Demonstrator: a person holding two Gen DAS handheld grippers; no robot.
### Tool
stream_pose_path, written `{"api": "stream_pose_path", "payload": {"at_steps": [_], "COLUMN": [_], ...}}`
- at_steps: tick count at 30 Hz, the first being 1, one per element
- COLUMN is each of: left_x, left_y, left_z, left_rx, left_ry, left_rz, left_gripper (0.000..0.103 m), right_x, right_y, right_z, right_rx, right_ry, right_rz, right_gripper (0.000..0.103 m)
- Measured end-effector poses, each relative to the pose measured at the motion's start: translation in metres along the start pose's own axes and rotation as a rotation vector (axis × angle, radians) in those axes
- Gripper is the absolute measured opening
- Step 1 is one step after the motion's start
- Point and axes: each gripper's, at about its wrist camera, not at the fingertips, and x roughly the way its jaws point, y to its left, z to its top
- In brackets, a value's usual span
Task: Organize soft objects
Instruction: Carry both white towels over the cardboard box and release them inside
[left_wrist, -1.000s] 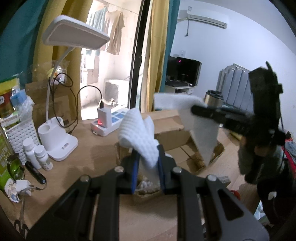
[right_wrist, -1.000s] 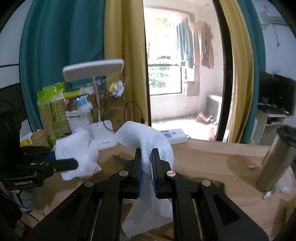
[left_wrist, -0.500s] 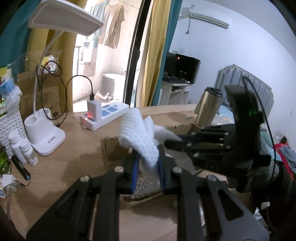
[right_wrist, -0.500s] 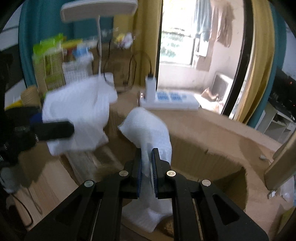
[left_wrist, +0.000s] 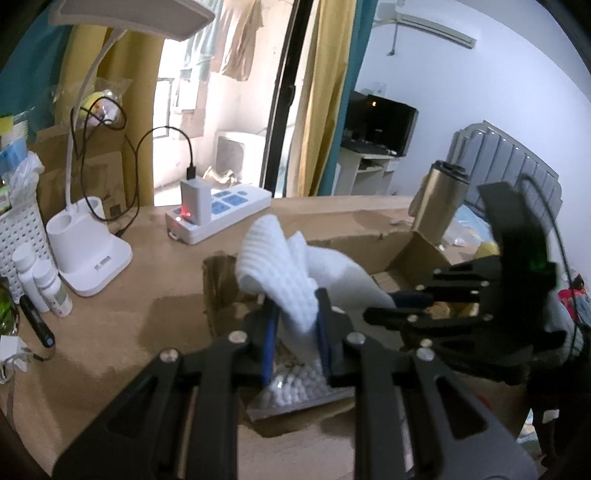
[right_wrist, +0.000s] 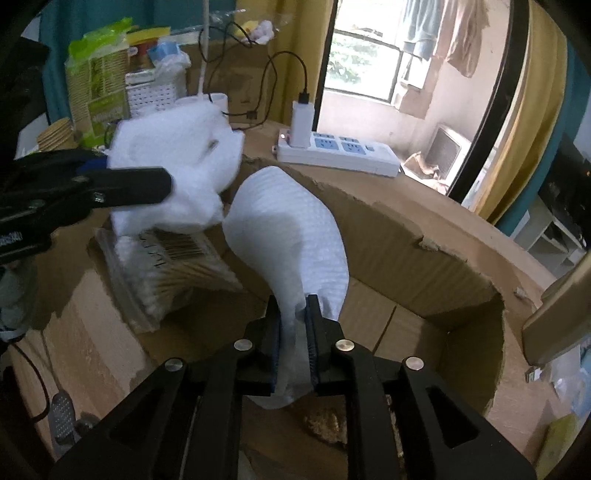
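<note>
Evidently both tools are carrying a soft white cloth over the open cardboard box (right_wrist: 424, 254) that sits on the wooden table (left_wrist: 110, 325), which suits a task of gathering soft things into one container.

The left gripper (left_wrist: 295, 325) has its jaws pinching a waffle-textured white cloth (left_wrist: 273, 273); the cloth stands up above the jaws in a loose fold and is held over the box's left end, above a clear bag of cotton swabs (right_wrist: 177, 280) lying inside. The right gripper (right_wrist: 293, 332) has its jaws pressed onto a second textured white cloth (right_wrist: 295, 240), which bulges up and forward from the jaws and also trails below them, over the box's middle. Gripping each cloth near a bunched part keeps the limp fabric from sliding out, and holding it above the walls would let it drop straight in, I judge.

In the right wrist view the two cloths are just beside each other; whether they touch I cannot tell, since the left one is blurred.

Toward the table's far edge a white power strip (left_wrist: 221, 212) with a charger plugged in, a white desk lamp base (left_wrist: 88, 254) and a metal flask (left_wrist: 439, 206) stand outside the box, clear of where the cloths would land.
</note>
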Motion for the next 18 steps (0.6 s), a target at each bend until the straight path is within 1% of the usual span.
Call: {"api": "stream_pose_path", "payload": {"at_steps": [2, 3, 5, 9, 10, 11, 13, 18], "left_x": [0.003, 0.005, 0.006, 0.005, 0.004, 0.003, 0.001, -0.008], "left_y": [0.000, 0.000, 0.000, -0.001, -0.001, -0.002, -0.003, -0.005], "left_z": [0.000, 0.000, 0.000, 0.000, 0.000, 0.000, 0.000, 0.002], "left_rx": [-0.008, -0.010, -0.013, -0.011, -0.011, -0.010, -0.013, -0.004], "left_ry": [0.012, 0.019, 0.025, 0.025, 0.024, 0.023, 0.017, -0.003], "left_rz": [0.005, 0.008, 0.008, 0.009, 0.008, 0.006, -0.005, -0.005], "left_gripper": [0.023, 0.025, 0.029, 0.034, 0.039, 0.053, 0.065, 0.067], "right_x": [-0.005, -0.008, -0.015, -0.025, -0.029, -0.032, -0.038, -0.046], "right_y": [-0.002, -0.002, -0.006, -0.011, -0.011, -0.012, -0.014, -0.020], "right_z": [0.000, 0.001, 0.002, 0.005, 0.005, 0.005, 0.004, 0.004], "right_rx": [0.017, 0.024, 0.050, 0.081, 0.086, 0.090, 0.105, 0.129], "right_ry": [-0.024, -0.041, -0.079, -0.119, -0.133, -0.141, -0.165, -0.192], "right_rz": [0.018, 0.025, 0.034, 0.026, 0.021, 0.018, 0.011, -0.018], "right_gripper": [0.026, 0.038, 0.045, 0.045, 0.045, 0.046, 0.046, 0.046]}}
